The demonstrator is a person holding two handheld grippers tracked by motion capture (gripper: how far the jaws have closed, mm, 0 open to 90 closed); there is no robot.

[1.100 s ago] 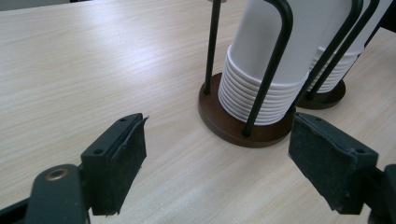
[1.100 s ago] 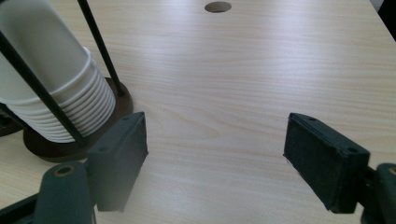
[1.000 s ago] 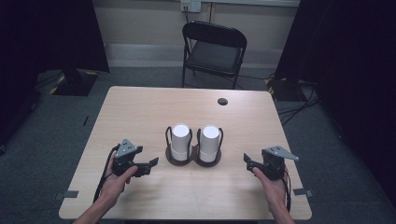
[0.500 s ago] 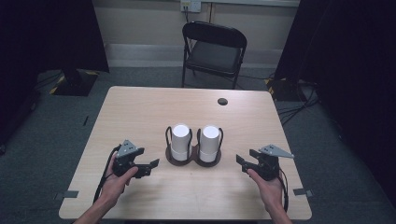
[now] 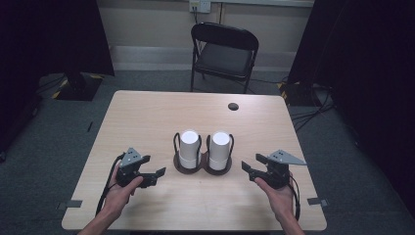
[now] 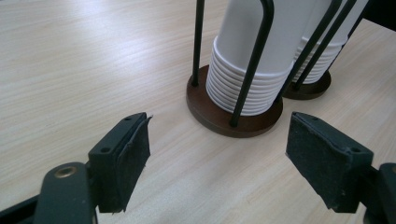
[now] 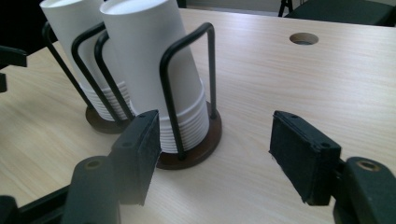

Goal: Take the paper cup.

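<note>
A light wood table (image 5: pixel 147 122) sits mid-frame in the high view, a round cable hole (image 5: pixel 233 106) near its upper right corner. Two dark round-based wire holders (image 5: pixel 189 166) stand touching at its centre, each with stacked white paper cups (image 5: pixel 190 145)

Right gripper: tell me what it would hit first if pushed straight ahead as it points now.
Most likely the nearer cup holder: the right gripper, jaws open, aims at its wire frame and the stack of white cups inside. Exact depth is unclear.
</note>
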